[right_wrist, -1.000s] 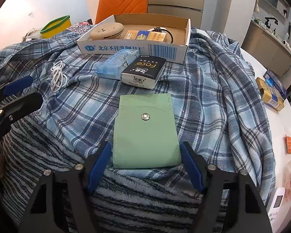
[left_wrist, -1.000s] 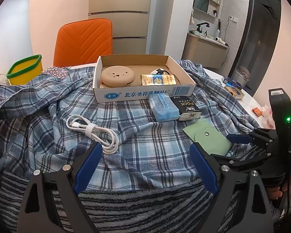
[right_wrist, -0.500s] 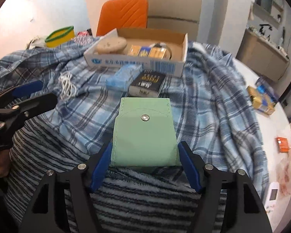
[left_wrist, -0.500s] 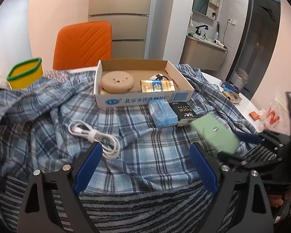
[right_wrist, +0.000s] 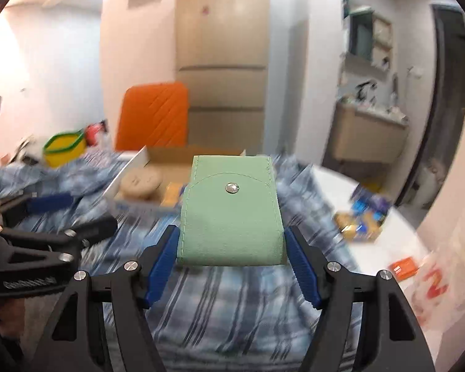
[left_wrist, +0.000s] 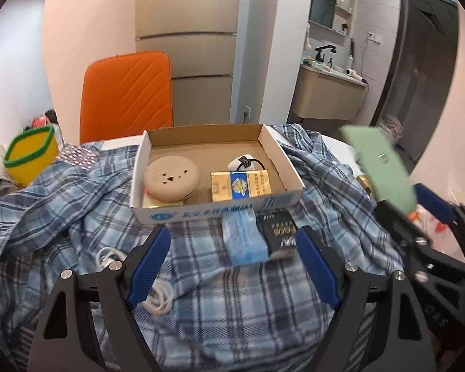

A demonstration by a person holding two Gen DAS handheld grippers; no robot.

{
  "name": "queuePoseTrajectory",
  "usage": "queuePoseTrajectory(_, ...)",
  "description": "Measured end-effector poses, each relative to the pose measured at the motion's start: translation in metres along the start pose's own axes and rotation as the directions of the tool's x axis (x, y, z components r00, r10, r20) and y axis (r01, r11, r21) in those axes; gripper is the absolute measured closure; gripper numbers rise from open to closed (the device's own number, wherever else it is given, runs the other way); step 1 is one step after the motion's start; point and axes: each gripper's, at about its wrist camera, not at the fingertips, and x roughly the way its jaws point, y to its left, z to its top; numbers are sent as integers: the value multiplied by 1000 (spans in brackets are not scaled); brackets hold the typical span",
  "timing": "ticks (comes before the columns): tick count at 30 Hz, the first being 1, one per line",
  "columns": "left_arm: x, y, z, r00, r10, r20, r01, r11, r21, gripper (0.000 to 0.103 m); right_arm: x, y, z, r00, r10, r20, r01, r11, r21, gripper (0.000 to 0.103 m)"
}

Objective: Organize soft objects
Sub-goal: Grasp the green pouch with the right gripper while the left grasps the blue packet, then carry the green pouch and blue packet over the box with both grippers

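My right gripper [right_wrist: 232,248] is shut on a green snap pouch [right_wrist: 231,217] and holds it raised above the plaid cloth; the pouch also shows at the right of the left wrist view [left_wrist: 381,167]. My left gripper [left_wrist: 232,257] is open and empty, low over the cloth, in front of a blue tissue pack [left_wrist: 245,238] and a black tissue pack [left_wrist: 279,232]. A cardboard box [left_wrist: 291,198] behind them holds a round beige item [left_wrist: 170,179], a gold packet [left_wrist: 240,184] and a white cable. A white cable [left_wrist: 158,291] lies by my left finger.
A blue plaid shirt [left_wrist: 62,204] covers the table over a striped blanket. A yellow tub with a green rim [left_wrist: 31,155] stands far left. An orange chair [left_wrist: 127,93] is behind the box. Small packets [right_wrist: 362,217] lie on the bare white table at the right.
My right gripper has closed on the green pouch and lifted it off the cloth, up and forward. My left gripper has moved forward towards the tissue packs and the box.
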Motion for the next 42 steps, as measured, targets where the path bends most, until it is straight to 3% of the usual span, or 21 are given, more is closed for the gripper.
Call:
queuePoseTrajectory(3,21,1,4,999,13,-30,-14,1000,-28,25,2,-4,7,997,-64,48,63,998,27,32)
queuePoseTrajectory(8,60,4,-3,991,13,-134,-22,998,-60,47,15,1,-3,993,-96,69,95,995,29,32)
queuePoseTrajectory(21,93,3,-19,971,-55,-231,33,995,-94,48,27,1,-18,997,-67,26,67,998,15,32)
queuePoseTrajectory(29,96,-4,-22,967,-25,-252,14,999,-46,48,30,5,-20,998,-57,7,57,998,-7,32)
queuePoseTrajectory(30,98,-5,-23,966,-16,-258,5,999,-42,49,30,5,-20,998,-56,7,57,998,-6,32)
queuePoseTrajectory(31,101,-7,-24,963,-1,-270,-9,999,-35,60,30,5,-20,998,-57,6,57,998,-5,32)
queuePoseTrajectory(32,105,-8,-25,958,4,-288,-13,999,-31,63,30,5,-20,998,-56,6,56,998,-6,32)
queuePoseTrajectory(37,96,-8,-26,965,-6,-260,3,1000,-14,64,30,3,-20,999,-54,4,54,999,0,32)
queuePoseTrajectory(42,70,-7,-24,987,-28,-160,28,1000,-3,64,27,1,-21,999,-49,18,49,999,8,32)
